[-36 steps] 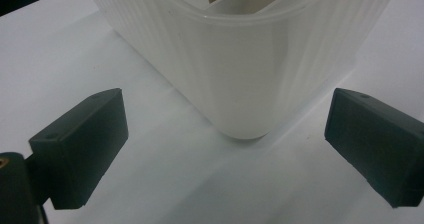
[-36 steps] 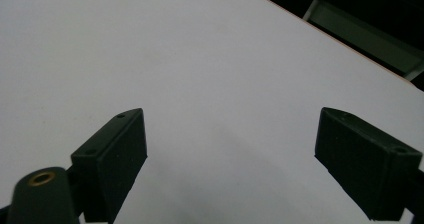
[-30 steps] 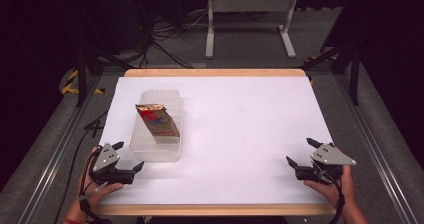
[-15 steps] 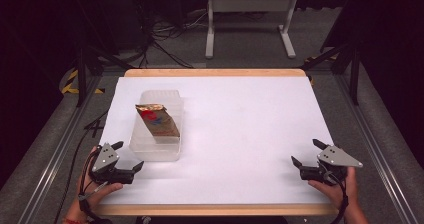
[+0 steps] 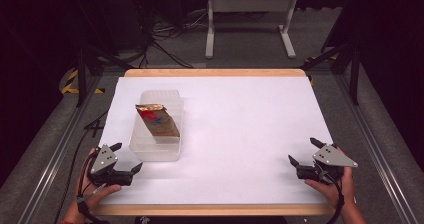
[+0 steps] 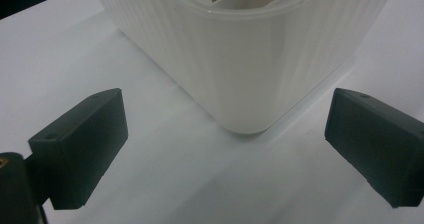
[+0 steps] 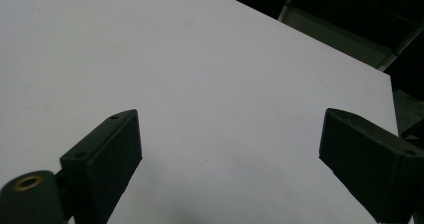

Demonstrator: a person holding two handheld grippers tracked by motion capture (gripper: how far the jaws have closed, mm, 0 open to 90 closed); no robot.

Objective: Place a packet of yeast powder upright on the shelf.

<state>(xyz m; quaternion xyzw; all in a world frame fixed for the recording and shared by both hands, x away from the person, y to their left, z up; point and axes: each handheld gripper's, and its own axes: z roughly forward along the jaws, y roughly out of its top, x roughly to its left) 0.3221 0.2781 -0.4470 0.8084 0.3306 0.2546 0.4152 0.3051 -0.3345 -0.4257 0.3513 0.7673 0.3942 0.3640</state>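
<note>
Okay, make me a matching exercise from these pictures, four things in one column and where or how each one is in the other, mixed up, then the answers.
Things:
1. plastic tub
2. brown packet
3. left gripper
4. right gripper

Places or states:
A. open, over bare white table at the near right
B. standing on the table's left half
C. open, facing the tub's near corner
D. lying inside the tub

Pairs: 1-B, 2-D, 3-C, 4-A

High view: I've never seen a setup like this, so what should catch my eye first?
A clear plastic tub stands left of centre on the white table, with a brown snack bag leaning inside it. Near the front edge, a person holds the left tool open beside the tub's corner and the right tool open over bare table.
</note>
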